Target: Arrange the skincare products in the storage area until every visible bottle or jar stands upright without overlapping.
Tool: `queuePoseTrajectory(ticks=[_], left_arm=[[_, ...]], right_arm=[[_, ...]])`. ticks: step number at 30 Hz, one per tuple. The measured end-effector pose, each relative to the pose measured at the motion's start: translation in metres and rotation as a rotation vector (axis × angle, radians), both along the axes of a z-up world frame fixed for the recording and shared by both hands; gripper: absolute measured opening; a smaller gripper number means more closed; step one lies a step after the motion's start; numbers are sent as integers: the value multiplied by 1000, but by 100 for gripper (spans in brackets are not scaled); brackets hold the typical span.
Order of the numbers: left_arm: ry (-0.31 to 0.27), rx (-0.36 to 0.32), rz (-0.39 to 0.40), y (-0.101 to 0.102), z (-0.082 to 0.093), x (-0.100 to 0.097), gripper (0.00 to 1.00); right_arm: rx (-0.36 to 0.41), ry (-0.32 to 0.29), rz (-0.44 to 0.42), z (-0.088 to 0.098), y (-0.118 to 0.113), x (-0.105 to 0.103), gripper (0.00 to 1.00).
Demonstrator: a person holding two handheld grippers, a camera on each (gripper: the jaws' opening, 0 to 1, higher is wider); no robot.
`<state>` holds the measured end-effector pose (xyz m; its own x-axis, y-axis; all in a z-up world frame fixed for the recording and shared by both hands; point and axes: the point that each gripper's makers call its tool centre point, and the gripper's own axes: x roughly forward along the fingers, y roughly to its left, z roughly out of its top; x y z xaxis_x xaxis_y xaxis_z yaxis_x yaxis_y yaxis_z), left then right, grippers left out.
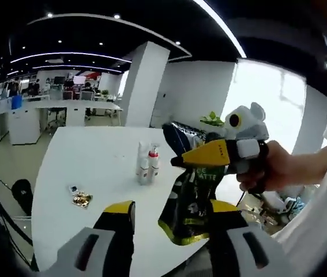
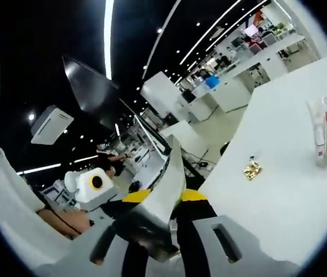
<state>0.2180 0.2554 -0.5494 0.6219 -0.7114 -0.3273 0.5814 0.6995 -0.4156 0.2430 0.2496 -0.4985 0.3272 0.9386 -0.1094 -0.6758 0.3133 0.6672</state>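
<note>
Fingers of right gripper (image 2: 160, 231) clamp a glossy black-and-green foil pouch (image 1: 189, 202), lifted clear of the white worktop (image 1: 94, 161); left gripper (image 1: 169, 231) gapes wide. Two white red-labelled bottles (image 1: 147, 164) stand upright beyond the pouch.

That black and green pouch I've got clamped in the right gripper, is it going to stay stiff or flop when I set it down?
Probably floppy: the pouch hangs creased and folded below the right gripper. It looks like thin glossy film, so it may slip between the fingers. Unlikely to stand unaided; it could slump toward the two bottles on the white table.
</note>
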Motion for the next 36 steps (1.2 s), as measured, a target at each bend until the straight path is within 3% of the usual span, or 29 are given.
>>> queuePoseTrajectory(ticks=[5,12,18,25,28,31,36], left_arm=[[69,-178,-51,-11,13,-4,55],[140,-264,-192,-21,18,-23,54],[207,-351,-342,-32,25,-47,50],[238,-401,-346,-33,26,-47,39],[237,-409,-366,-35,29,-51,28],[243,-413,-359,-34,28,-50,26],[245,-494,-328,-30,35,-46,24]], right_arm=[[93,-9,98,19,6,-13,13],[137,-7,264,30,11,-37,13],[167,-10,357,38,16,-54,13],[155,7,332,34,15,-48,14],[126,9,317,28,15,-45,14],[128,21,312,27,16,-44,14],[147,25,273,27,13,-38,16]])
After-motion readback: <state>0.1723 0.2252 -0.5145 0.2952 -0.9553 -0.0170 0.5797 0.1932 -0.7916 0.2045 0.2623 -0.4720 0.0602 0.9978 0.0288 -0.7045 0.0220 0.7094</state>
